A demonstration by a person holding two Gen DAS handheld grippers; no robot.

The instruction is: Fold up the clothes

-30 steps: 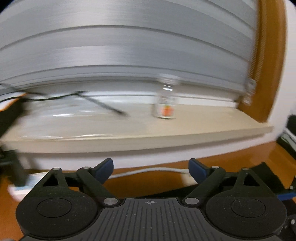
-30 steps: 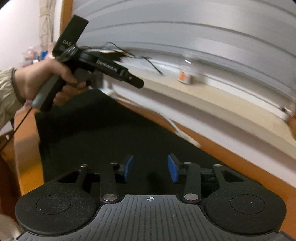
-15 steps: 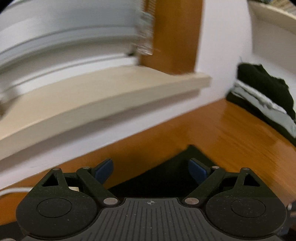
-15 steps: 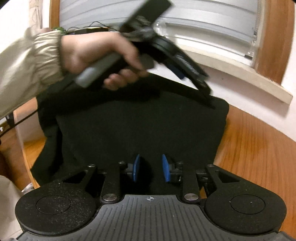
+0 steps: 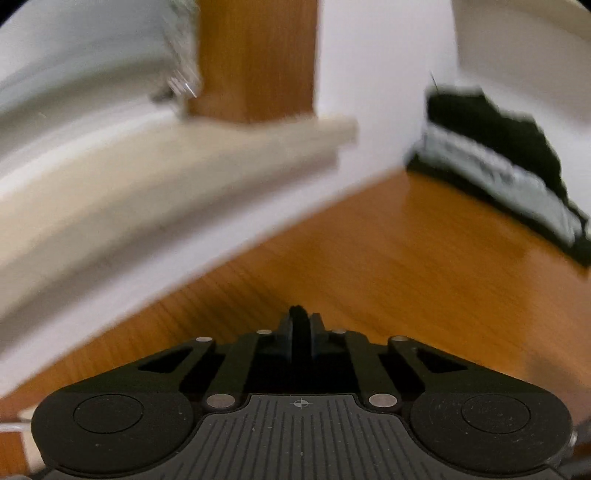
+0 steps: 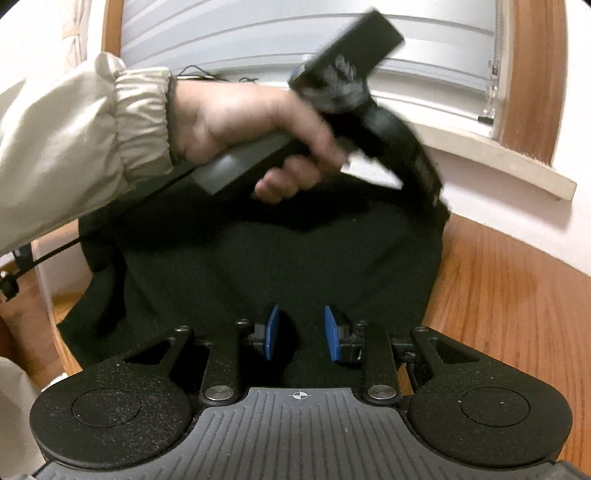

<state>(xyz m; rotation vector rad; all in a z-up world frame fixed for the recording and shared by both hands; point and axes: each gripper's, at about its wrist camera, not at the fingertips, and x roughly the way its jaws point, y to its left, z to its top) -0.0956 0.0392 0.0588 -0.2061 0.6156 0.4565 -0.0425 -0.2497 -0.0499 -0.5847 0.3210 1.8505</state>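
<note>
A cream sleeve [image 6: 74, 147] was seen at the left of the right wrist view, and from it a hand [image 6: 255, 125] was wrapped round the grey handle of the left gripper [image 6: 432, 199], which was blurred and angled down toward the far right corner of a black garment [image 6: 258, 266]. The garment was spread flat on the wooden tabletop [image 6: 517, 295], its left part hanging over the tabletop's edge and its right edge lying well short of the wall. In the left wrist view the jaws of the left gripper [image 5: 301, 325] were closing and nearly together, with a thin fold of black cloth pinched between them. The right gripper [image 6: 302, 338] was held low over the near part of the garment, its blue pads [image 6: 272, 336] part open with a gap between them; whether any cloth was caught there could not be told. A pale windowsill [image 5: 184, 177] and grey blinds [image 6: 258, 33] ran behind the tabletop. Farther right, in the corner by the white wall, a stack of folded clothes [image 5: 517, 166] in black and grey was resting on the tabletop
</note>
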